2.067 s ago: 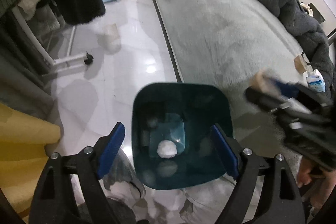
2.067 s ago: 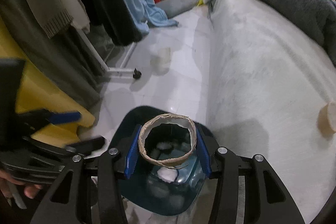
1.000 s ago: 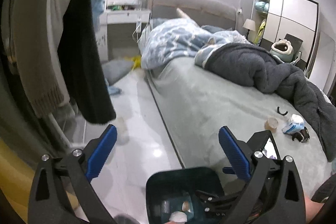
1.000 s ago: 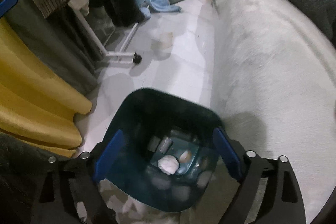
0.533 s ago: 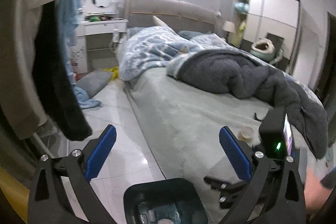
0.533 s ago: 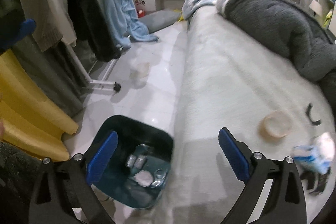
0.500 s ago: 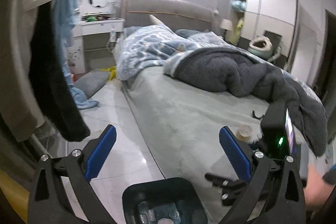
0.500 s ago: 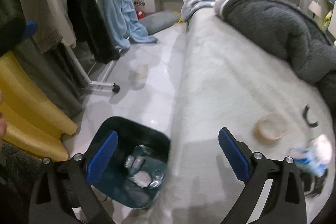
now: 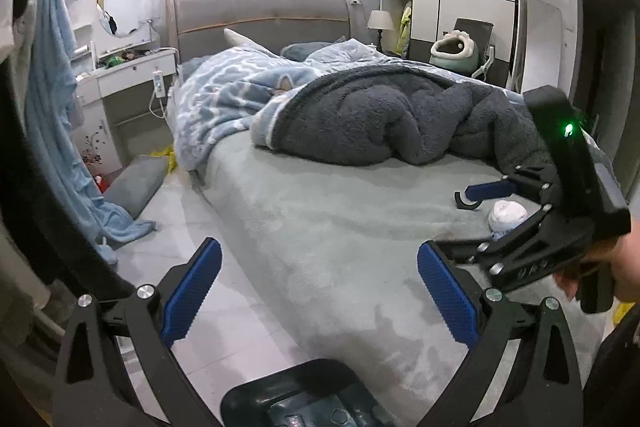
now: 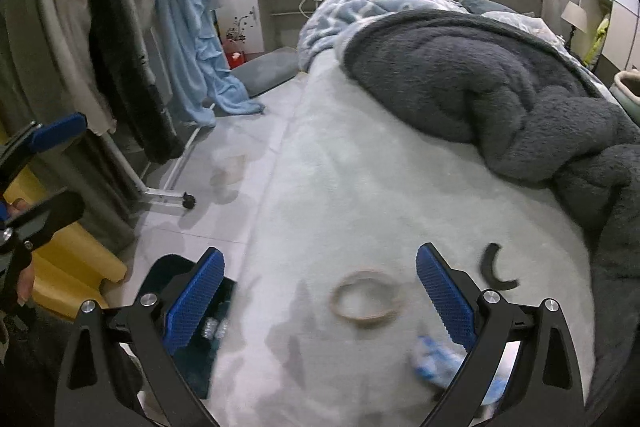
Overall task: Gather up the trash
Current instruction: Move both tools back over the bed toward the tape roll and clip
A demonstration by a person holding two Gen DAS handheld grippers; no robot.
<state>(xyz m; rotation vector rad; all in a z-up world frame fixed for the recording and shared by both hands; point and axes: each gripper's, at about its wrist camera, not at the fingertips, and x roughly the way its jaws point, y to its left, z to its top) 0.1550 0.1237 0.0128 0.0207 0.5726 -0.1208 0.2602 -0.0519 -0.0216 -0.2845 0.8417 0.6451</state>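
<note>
The right gripper (image 10: 320, 291), jaws wide and empty, hangs over the bed (image 10: 360, 187) with the cardboard ring (image 10: 366, 301) lying flat directly between its fingers, so it is the nearer hand. Just beyond the ring lie a blue-white wrapper (image 10: 436, 363) and a black curved piece (image 10: 494, 273); the bin (image 10: 192, 331) stands on the floor left of the ring. The left gripper (image 9: 318, 291) also gapes empty.

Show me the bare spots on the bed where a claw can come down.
Free: the wide grey sheet between the floor-side edge and the dark blanket. Crowded: the near end, where the tape ring, black hook and blue-white wrapper lie close together.
</note>
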